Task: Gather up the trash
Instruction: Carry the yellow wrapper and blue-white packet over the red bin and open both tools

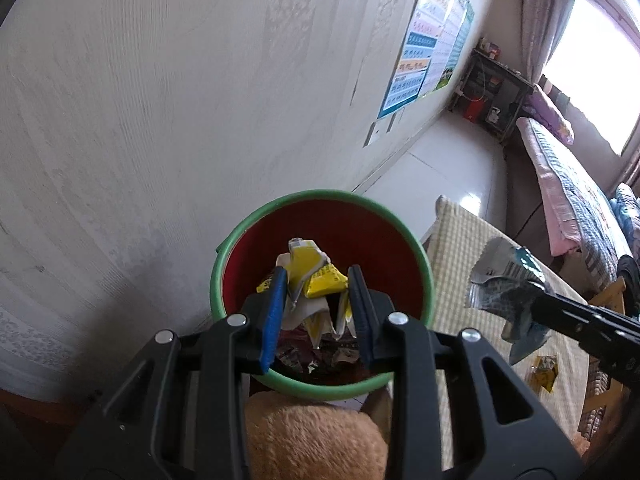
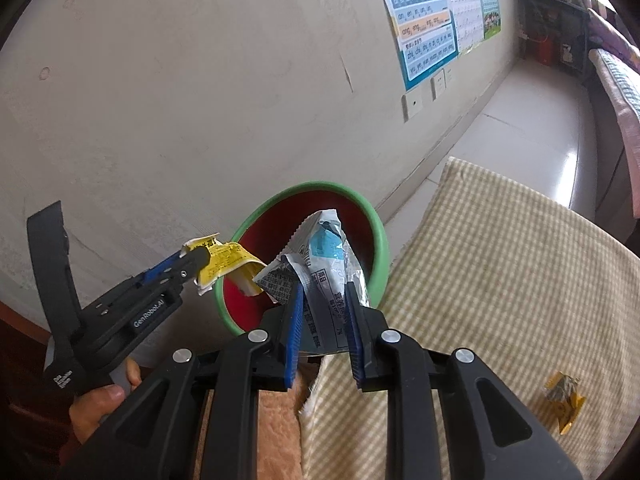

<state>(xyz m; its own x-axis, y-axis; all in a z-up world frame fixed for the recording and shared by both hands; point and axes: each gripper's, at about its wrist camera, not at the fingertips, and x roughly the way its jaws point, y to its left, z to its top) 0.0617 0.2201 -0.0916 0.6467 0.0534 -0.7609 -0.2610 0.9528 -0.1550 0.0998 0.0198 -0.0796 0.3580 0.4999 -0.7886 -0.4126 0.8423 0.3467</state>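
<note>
A red bin with a green rim (image 1: pixel 224 258) (image 2: pixel 380 236) stands by the wall. My left gripper (image 1: pixel 318 280) (image 2: pixel 200 258) is shut on a crumpled yellow wrapper (image 1: pixel 316 276) (image 2: pixel 228 260) and holds it over the bin's mouth. My right gripper (image 2: pixel 322 292) (image 1: pixel 536 296) is shut on a silver and blue wrapper (image 2: pixel 324 256) (image 1: pixel 500 280), held beside the bin above the checked cloth. A small yellow wrapper (image 1: pixel 544 372) (image 2: pixel 564 400) lies on the cloth. More scraps lie at the bin's bottom (image 1: pixel 320 356).
The checked cloth (image 2: pixel 500 280) (image 1: pixel 464 256) covers a surface to the right of the bin. A tan fuzzy cushion (image 1: pixel 316 440) (image 2: pixel 276 432) lies below the grippers. The wall (image 1: pixel 160 100) is close on the left. A bed (image 1: pixel 568 184) stands at the far right.
</note>
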